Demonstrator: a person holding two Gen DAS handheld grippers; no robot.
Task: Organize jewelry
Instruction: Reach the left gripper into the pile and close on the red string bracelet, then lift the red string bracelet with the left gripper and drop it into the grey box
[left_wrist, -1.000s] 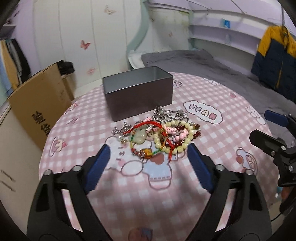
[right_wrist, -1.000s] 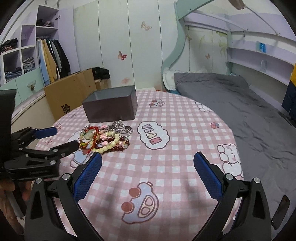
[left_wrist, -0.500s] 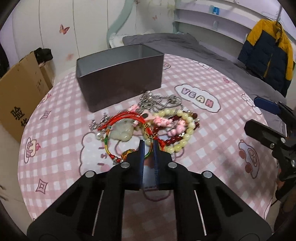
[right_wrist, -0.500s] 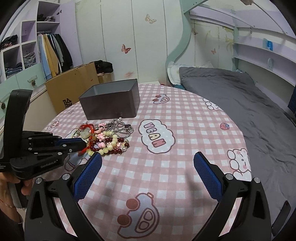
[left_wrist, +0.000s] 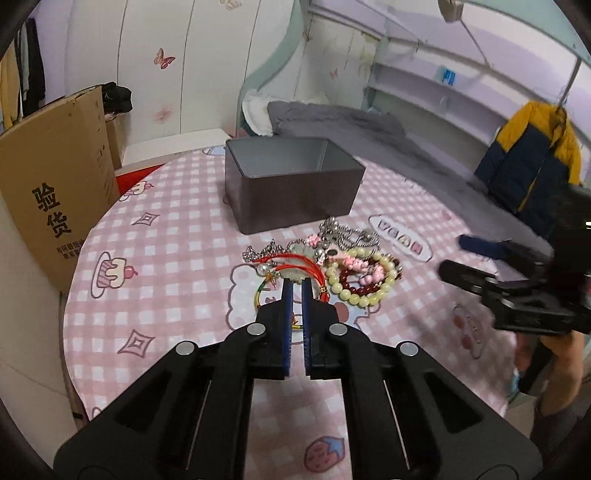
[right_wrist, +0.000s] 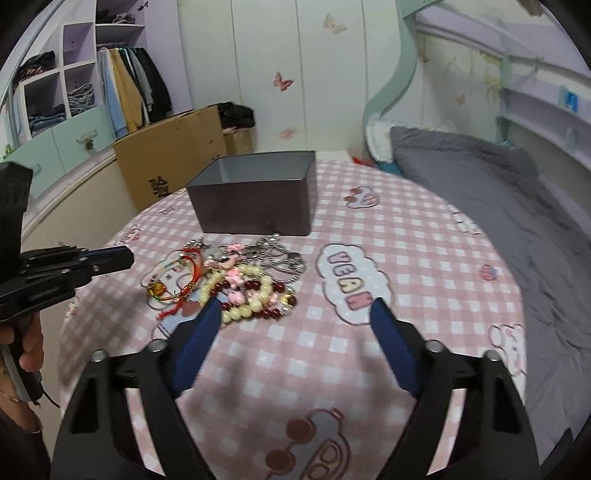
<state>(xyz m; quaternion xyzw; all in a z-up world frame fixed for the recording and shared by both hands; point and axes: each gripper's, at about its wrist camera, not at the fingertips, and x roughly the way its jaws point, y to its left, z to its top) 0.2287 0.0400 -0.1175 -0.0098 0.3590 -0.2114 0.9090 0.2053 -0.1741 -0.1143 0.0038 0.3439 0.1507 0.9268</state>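
A pile of jewelry (left_wrist: 325, 266) lies on the pink checked tablecloth in front of an open grey metal box (left_wrist: 291, 181). It holds a red cord bracelet (left_wrist: 301, 264), cream and dark red bead bracelets (left_wrist: 364, 280) and silver chains (left_wrist: 347, 232). My left gripper (left_wrist: 296, 286) is shut, its tips at the near edge of the red cord bracelet; I cannot tell if anything is pinched. In the right wrist view it (right_wrist: 110, 256) hovers left of the pile (right_wrist: 229, 277), apart from it. My right gripper (right_wrist: 295, 317) is open and empty, just in front of the pile.
The box (right_wrist: 255, 195) stands behind the pile. The round table's edge (left_wrist: 74, 295) curves close on the left. A cardboard carton (left_wrist: 51, 184) stands left of the table, a grey bed (right_wrist: 498, 206) at the right.
The left gripper closed from wide open, then moved up to the pile's near edge. The right gripper moved forward and left towards the pile and stayed open.
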